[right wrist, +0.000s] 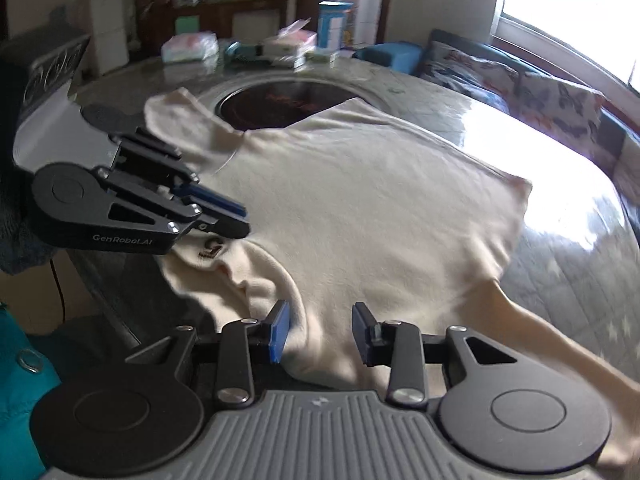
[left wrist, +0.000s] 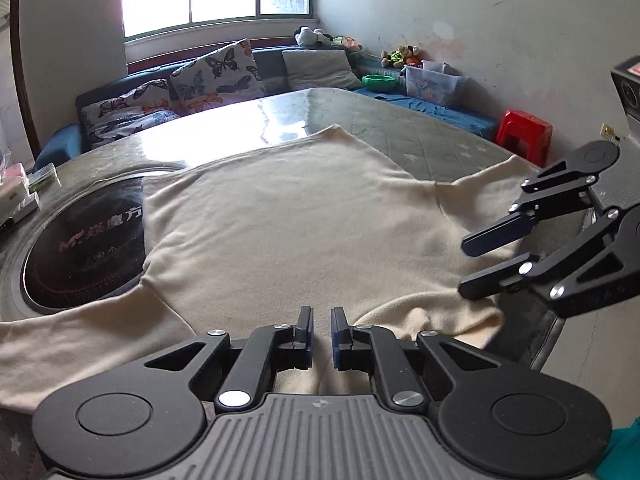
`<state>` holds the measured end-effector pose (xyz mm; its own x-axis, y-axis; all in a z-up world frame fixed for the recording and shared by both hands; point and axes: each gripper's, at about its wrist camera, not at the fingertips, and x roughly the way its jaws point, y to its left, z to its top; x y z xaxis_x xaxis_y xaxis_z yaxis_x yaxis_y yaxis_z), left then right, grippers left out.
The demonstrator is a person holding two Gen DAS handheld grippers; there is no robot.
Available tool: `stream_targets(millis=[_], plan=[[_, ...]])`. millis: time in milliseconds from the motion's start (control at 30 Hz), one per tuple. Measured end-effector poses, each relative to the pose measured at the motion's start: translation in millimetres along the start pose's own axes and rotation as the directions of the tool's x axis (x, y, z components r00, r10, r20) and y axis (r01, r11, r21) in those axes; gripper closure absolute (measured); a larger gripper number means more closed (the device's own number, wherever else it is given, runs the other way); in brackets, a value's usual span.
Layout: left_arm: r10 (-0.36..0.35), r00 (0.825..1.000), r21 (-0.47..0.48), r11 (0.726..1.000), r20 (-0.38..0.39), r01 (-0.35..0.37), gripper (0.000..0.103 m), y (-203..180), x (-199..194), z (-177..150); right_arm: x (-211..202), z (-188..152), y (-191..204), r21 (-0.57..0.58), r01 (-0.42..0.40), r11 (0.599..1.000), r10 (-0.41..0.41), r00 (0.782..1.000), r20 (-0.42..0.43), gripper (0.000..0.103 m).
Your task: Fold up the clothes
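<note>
A cream long-sleeved shirt [left wrist: 288, 220] [right wrist: 360, 208] lies spread flat on the round table [left wrist: 420, 136], its collar and label [right wrist: 210, 250] at the near edge. My left gripper [left wrist: 322, 330] [right wrist: 240, 222] hovers over the collar area with its fingers almost together, and I see no cloth pinched between them. My right gripper [right wrist: 320, 332] [left wrist: 476, 264] is over the shoulder and sleeve at the shirt's near edge. Its jaws stand apart, with fabric beneath them and none pressed by the pads.
A round black cooktop [left wrist: 84, 248] [right wrist: 280, 104] is set into the table, partly under the shirt. Boxes and packets [right wrist: 280, 46] crowd the table's far side. A sofa with butterfly cushions [left wrist: 208, 76] and a red stool [left wrist: 524, 136] stand beyond.
</note>
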<state>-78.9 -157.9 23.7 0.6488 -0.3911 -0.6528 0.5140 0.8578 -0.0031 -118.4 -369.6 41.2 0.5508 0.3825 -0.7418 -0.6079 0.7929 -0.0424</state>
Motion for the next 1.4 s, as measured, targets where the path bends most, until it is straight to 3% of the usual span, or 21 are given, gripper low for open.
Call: stream_targets(millis=[167, 333, 567, 733, 933, 1100, 1400], plan=[[-0.006, 1.000, -0.001, 1.000, 0.025, 0.006, 0.091, -1.2, -1.1, 16.9, -21.0, -11.7, -33.6, 0.125, 0.080, 0.989, -0.085, 0.996, 0.032, 0.069], [-0.038, 0.999, 0.021, 0.999, 0.037, 0.038, 0.091, -17.7, 7.9, 29.2, -33.2, -36.0, -75.7, 0.251, 0.205, 0.946, -0.213, 0.977, 0.005, 0.069], [-0.078, 0.996, 0.054, 0.996, 0.032, 0.076, 0.091, -41.4, 19.5, 39.5, -51.9, -84.8, -149.5, 0.468, 0.375, 0.800, -0.390, 0.918, -0.068, 0.070], [-0.094, 0.995, 0.072, 0.993, 0.033, 0.091, 0.077, -55.0, 25.2, 42.7, -62.5, -108.7, -181.2, 0.580, 0.448, 0.680, -0.481, 0.870, -0.108, 0.070], [-0.109, 0.994, 0.093, 0.990, 0.020, 0.107, 0.077, -69.5, 31.0, 44.3, -62.9, -122.0, -197.0, 0.657, 0.448, 0.606, -0.511, 0.852, -0.110, 0.070], [-0.114, 0.993, 0.105, 0.988, 0.006, 0.113, 0.077, -77.4, 35.8, 44.1, -61.6, -123.7, -194.8, 0.676, 0.457, 0.578, -0.544, 0.834, -0.098, 0.069], [-0.108, 0.994, 0.120, 0.987, -0.015, 0.109, 0.076, -91.0, 43.4, 40.8, -61.6, -129.6, -197.4, 0.716, 0.421, 0.557, -0.553, 0.831, -0.059, 0.075]])
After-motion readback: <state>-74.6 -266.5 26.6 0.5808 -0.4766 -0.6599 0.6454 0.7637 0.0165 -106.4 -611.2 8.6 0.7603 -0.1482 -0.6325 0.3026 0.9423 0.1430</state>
